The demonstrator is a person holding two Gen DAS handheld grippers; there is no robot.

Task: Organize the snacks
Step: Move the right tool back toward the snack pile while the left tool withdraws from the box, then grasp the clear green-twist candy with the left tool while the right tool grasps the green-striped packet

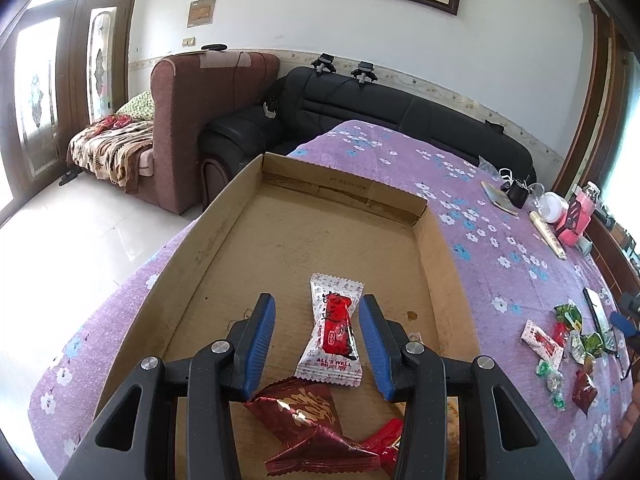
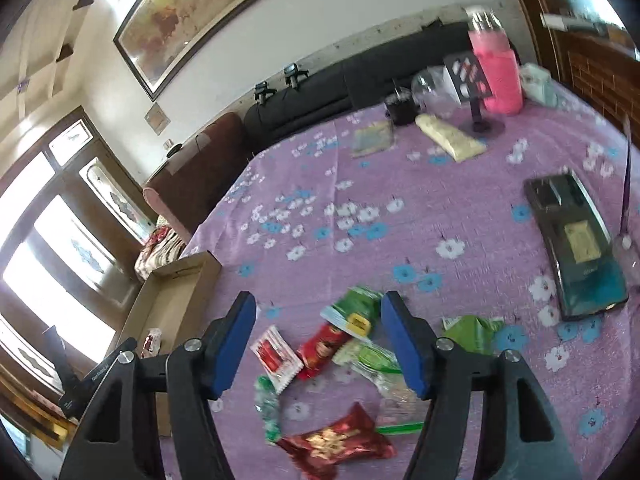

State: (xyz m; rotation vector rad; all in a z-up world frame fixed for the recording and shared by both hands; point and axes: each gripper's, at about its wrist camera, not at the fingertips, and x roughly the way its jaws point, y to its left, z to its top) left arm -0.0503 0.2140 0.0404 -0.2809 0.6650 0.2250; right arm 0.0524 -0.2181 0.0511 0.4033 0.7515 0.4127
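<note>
Left wrist view: left claw (image 1: 318,330) hangs released over the cardboard tray (image 1: 434,248), a white-and-red candy (image 1: 331,330) lying untouched between its fingers. Right wrist view: right claw (image 2: 318,344), parted and empty, hovers above loose snacks (image 2: 320,350) on the purple tablecloth (image 2: 420,208).

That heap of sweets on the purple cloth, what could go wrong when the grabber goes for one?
The snacks overlap, so the open right gripper might pinch two wrappers or scatter the pile. The phone lies close by on the tablecloth and could get nudged. Over at the cardboard tray, the open left gripper straddles the white candy and could drag it when it leaves.
</note>
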